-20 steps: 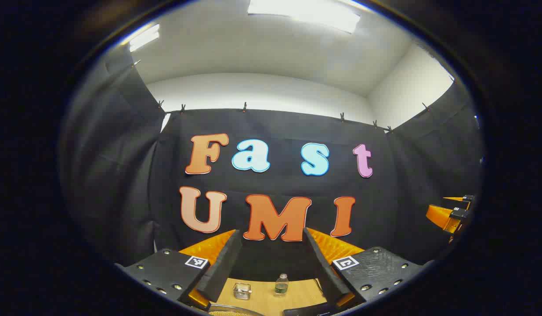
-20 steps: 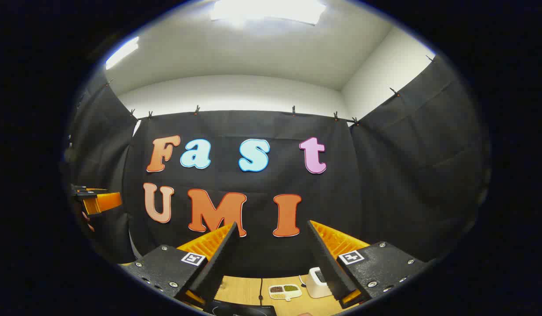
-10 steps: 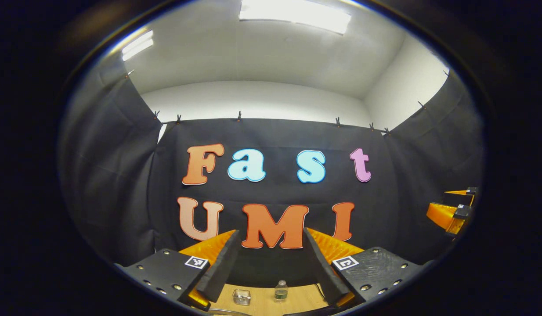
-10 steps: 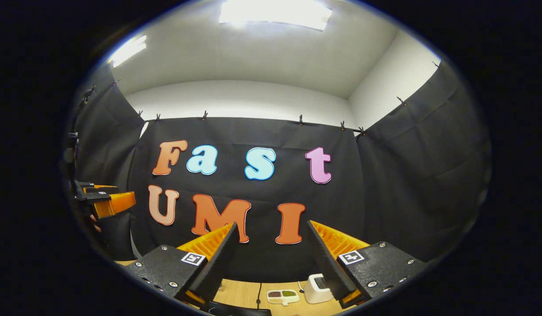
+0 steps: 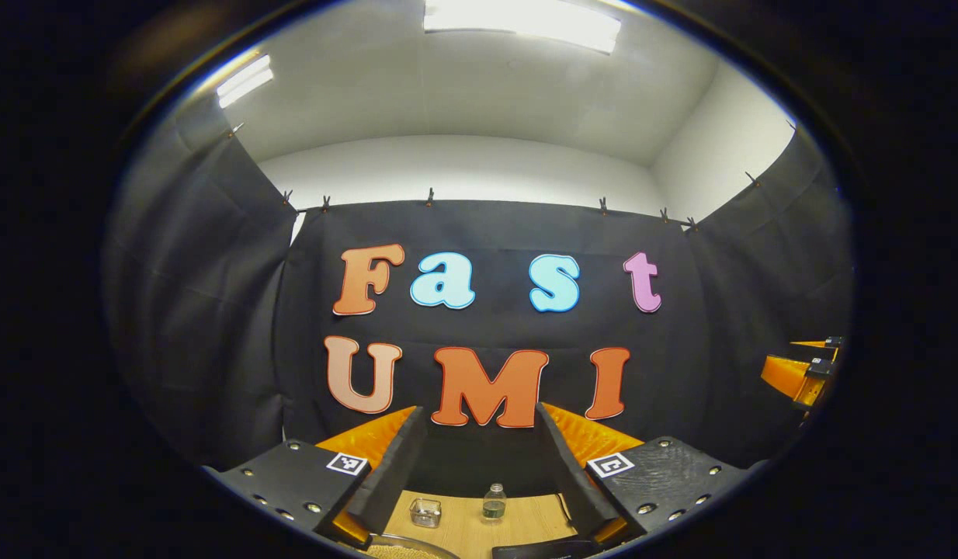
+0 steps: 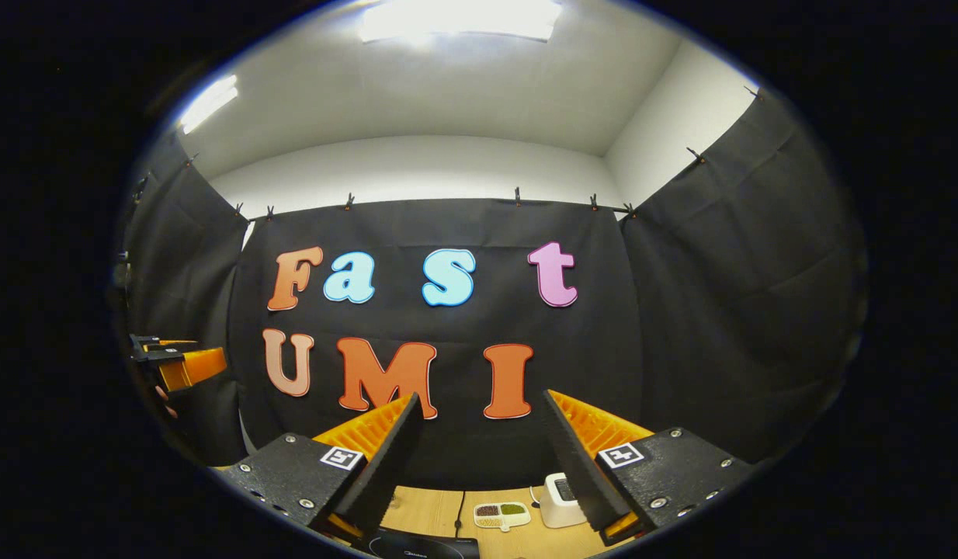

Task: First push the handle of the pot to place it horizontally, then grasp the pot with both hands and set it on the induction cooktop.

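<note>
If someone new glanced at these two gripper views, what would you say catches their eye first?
Most striking is each gripper held high and open: the left gripper and the right gripper both aim at the booth wall. Far below, on the wooden table, stand a small bottle and a clear box; the right gripper view shows a dish of beans beside a white appliance.

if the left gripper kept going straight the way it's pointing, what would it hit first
Probably nothing nearby: the open left gripper aims level at the black cloth wall, passing above the small bottle on the table. Depth is unclear.
</note>
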{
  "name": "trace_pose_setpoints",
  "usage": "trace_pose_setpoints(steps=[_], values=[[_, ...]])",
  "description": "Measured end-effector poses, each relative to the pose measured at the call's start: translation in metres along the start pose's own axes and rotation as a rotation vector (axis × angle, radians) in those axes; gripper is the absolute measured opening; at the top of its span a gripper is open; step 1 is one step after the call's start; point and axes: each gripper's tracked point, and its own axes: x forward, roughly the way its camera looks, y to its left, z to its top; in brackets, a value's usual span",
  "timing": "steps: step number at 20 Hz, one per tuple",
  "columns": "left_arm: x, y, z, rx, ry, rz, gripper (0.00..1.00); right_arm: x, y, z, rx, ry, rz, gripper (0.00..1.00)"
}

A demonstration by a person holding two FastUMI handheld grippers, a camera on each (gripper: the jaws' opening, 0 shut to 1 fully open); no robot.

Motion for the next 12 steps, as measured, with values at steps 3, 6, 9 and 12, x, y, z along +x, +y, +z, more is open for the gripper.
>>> trace_pose_setpoints(steps=[3,6,9,12], values=[[-0.01,0.002,-0.006,0.024,0.013,0.035,0.86,-0.002,-0.008,-0.005,-0.015,0.001,0.004,0.95],[-0.021,-0.001,-0.019,0.049,0.036,0.076,0.87,-0.007,-0.003,-0.003,-0.026,-0.012,0.037,0.95],[-0.025,0.001,-0.044,0.089,0.107,0.121,0.87,-0.014,0.006,-0.008,-0.003,-0.011,0.086,0.94],[-0.032,-0.004,-0.083,0.122,0.232,0.14,0.89,-0.018,0.008,-0.015,0.016,-0.005,0.123,0.94]])
